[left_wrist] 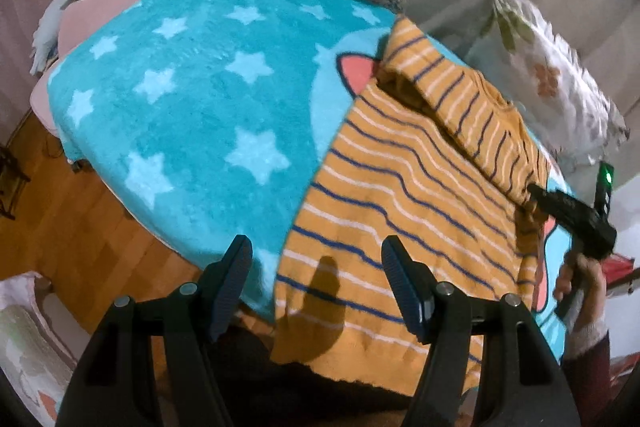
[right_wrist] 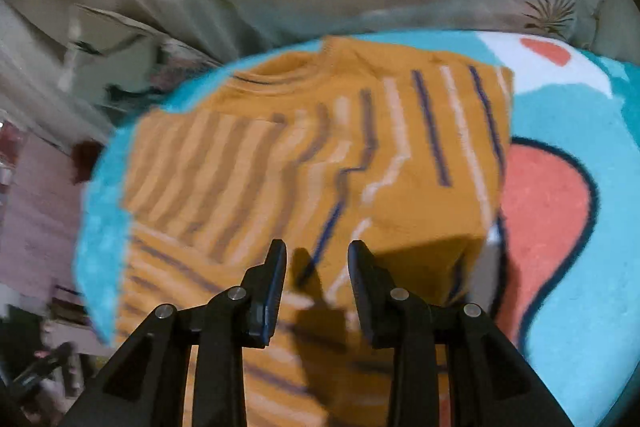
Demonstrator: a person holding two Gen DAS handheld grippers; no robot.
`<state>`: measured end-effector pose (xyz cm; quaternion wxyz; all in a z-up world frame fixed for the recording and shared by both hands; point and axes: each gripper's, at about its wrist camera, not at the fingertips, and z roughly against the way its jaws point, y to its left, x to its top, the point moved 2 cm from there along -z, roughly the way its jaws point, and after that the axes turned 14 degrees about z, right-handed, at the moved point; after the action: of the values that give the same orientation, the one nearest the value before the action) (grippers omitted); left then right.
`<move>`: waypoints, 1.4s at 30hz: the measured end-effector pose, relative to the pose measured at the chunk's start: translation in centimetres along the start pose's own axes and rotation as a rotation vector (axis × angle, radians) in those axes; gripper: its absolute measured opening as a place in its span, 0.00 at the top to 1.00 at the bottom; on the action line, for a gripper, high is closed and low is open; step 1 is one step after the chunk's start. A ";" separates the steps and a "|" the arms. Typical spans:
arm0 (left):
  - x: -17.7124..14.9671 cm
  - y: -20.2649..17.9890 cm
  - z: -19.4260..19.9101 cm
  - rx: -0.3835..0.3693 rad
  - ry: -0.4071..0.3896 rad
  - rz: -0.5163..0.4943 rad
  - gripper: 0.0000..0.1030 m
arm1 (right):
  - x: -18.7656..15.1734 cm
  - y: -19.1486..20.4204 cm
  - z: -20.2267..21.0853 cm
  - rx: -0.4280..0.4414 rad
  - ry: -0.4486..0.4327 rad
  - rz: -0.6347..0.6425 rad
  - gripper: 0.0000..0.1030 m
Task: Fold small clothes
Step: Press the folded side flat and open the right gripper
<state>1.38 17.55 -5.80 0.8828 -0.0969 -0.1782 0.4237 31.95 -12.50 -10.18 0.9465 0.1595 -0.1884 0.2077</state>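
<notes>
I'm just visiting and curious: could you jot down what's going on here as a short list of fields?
garment: orange striped sweater, one side already folded over its middle
surface: blue star blanket on a bed
left gripper: open, above the sweater's lower edge, holding nothing
right gripper: open, over the folded part, nothing between its fingers
hand: holds the right gripper's handle
behind: flowered pillow
floor: wood
</notes>
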 end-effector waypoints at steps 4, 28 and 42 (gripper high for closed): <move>0.2 0.3 -0.5 0.014 0.020 -0.008 0.36 | 0.0 -1.9 1.3 -0.068 -0.038 -0.057 0.74; 9.3 -0.6 -6.4 -0.148 0.115 -0.085 0.35 | -9.5 -3.8 4.3 -0.340 0.032 -0.449 0.44; 8.3 -4.6 -12.3 -0.116 0.244 -0.315 0.35 | -10.4 4.3 1.8 -0.480 0.086 -0.263 0.31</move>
<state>14.29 20.98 -13.66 0.9461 -0.1693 -0.1069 0.2547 20.70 -12.98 -12.00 0.9832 -0.0550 -0.1696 0.0390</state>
